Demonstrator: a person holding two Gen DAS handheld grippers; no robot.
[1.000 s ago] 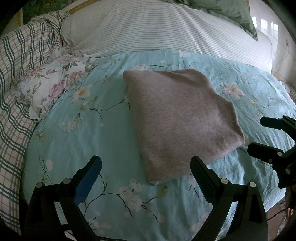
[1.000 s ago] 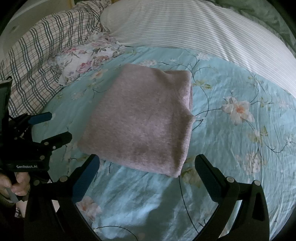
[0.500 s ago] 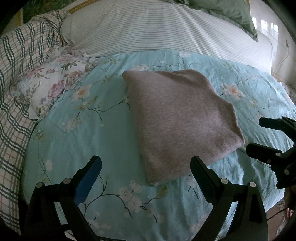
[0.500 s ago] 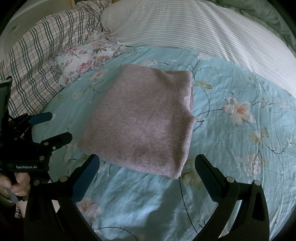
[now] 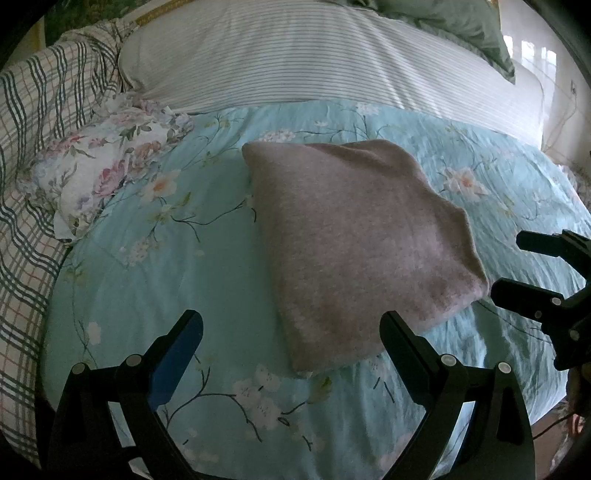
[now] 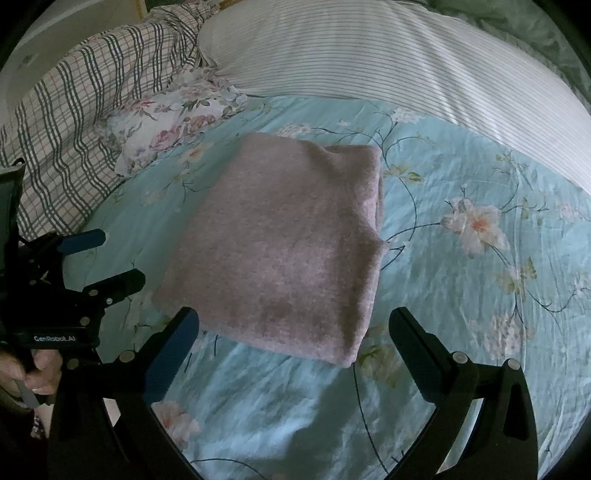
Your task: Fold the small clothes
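Note:
A pinkish-grey knitted garment (image 5: 354, 243) lies folded into a thick rectangle on the turquoise floral bedsheet (image 5: 155, 258); it also shows in the right wrist view (image 6: 288, 251). My left gripper (image 5: 291, 325) is open and empty, hovering just short of the garment's near edge. My right gripper (image 6: 293, 321) is open and empty, just short of the garment's near corner. Each gripper shows in the other's view: the right one (image 5: 509, 266) at the garment's right, the left one (image 6: 114, 258) at its left. Neither touches the garment.
A white floral cloth (image 5: 99, 173) lies bunched at the left of the sheet, also in the right wrist view (image 6: 173, 122). A plaid blanket (image 5: 33, 122) lies beyond it. A striped pillow (image 5: 314, 59) runs along the back. A green pillow (image 5: 454, 26) lies at the far right.
Almost nothing; both grippers stay open and hover in place, with only a slight drift of the views. The garment has not moved.

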